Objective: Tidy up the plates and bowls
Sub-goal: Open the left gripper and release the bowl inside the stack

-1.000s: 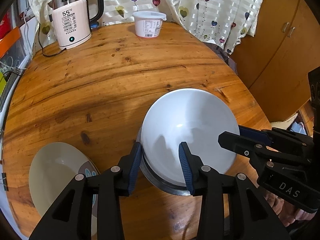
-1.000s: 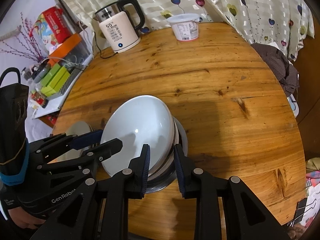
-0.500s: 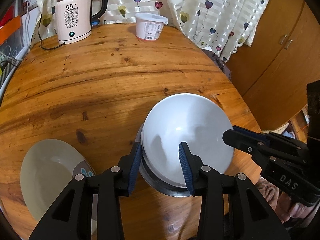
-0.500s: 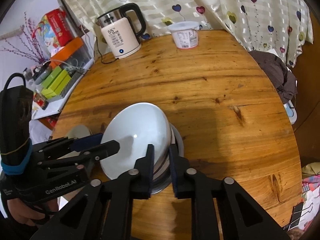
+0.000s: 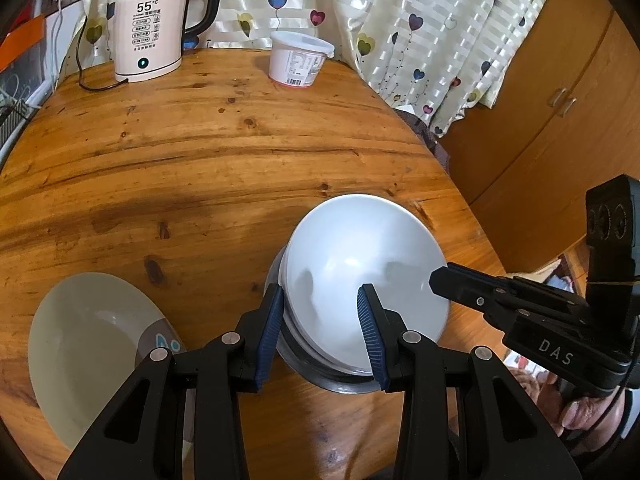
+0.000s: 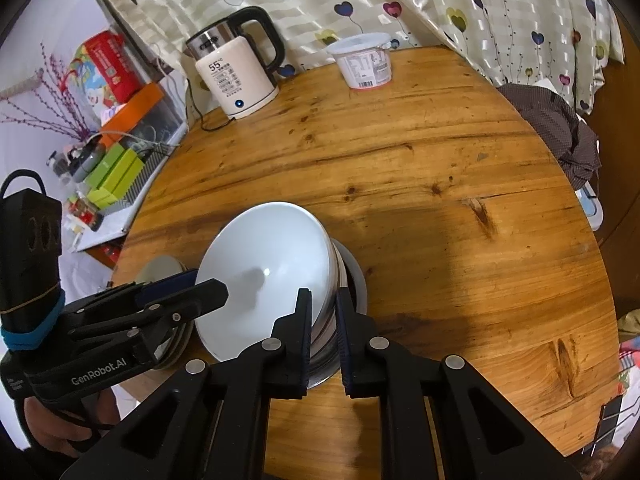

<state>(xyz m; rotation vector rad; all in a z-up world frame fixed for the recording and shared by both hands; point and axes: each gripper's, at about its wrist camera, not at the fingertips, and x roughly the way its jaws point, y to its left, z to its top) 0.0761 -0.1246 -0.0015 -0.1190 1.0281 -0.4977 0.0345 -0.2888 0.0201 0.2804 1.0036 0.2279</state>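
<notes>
A white bowl sits tilted on a small stack of dishes inside a metal bowl near the front edge of the round wooden worktop. The white bowl's rim rises toward the far side and its hollow faces the cameras.

The left gripper straddles the near-left rim of the stack. Its jaws stand partly open, one blue pad outside the rim and the other over the bowl's inside. Whether the pads press on the rim cannot be told from either view.

The right gripper has just been closing, with the right edge of the stack between its jaws. They now stand almost together and pinch the rims there. In the right wrist view the inner finger lies against the white bowl's inside, the outer one by the metal bowl's wall. Which layers it actually clamps cannot be told. In the left wrist view the same gripper reaches in from the right, its tip at the bowl's right rim.

A cream plate with a grey-and-blue mark lies flat at the worktop's near-left edge, apart from the stack. At the far edge stand a kettle and, to its right, a lidded white tub, both well apart from the bowls. A heart-patterned curtain hangs behind them.
</notes>
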